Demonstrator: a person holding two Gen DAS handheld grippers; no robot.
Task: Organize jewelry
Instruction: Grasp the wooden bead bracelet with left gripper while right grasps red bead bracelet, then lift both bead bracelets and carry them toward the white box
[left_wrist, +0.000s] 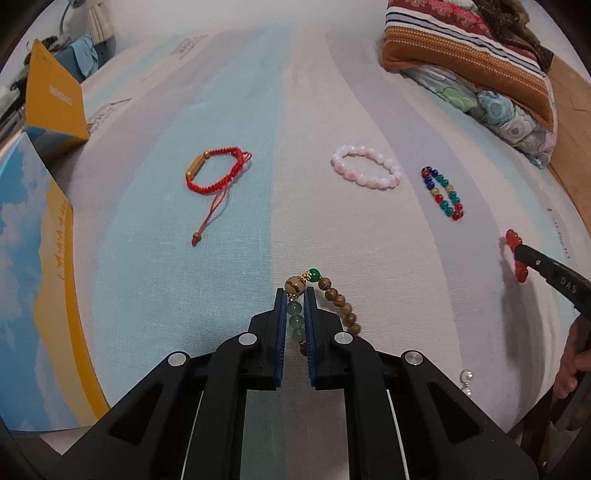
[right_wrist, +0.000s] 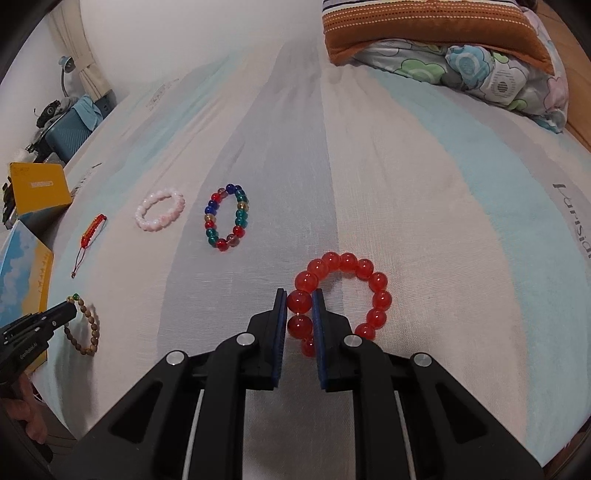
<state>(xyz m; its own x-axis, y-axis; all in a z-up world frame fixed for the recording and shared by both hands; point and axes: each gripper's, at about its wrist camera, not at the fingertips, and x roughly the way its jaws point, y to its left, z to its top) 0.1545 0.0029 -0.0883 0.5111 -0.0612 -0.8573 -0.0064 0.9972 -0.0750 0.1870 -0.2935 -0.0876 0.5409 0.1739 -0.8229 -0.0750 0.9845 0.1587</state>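
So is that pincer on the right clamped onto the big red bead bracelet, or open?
Shut on it. The right gripper has both blue pads pressed against beads of the red bead bracelet, the rest of which lies on the bedsheet.

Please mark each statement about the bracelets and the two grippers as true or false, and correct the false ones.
1. The left gripper is shut on the wooden bead bracelet. True.
2. The right gripper is empty. False: it is shut on the red bead bracelet.
3. The pink bead bracelet lies between the red cord bracelet and the multicolour bead bracelet. True.
4. The multicolour bead bracelet lies inside the yellow box. False: it lies on the striped bedsheet.
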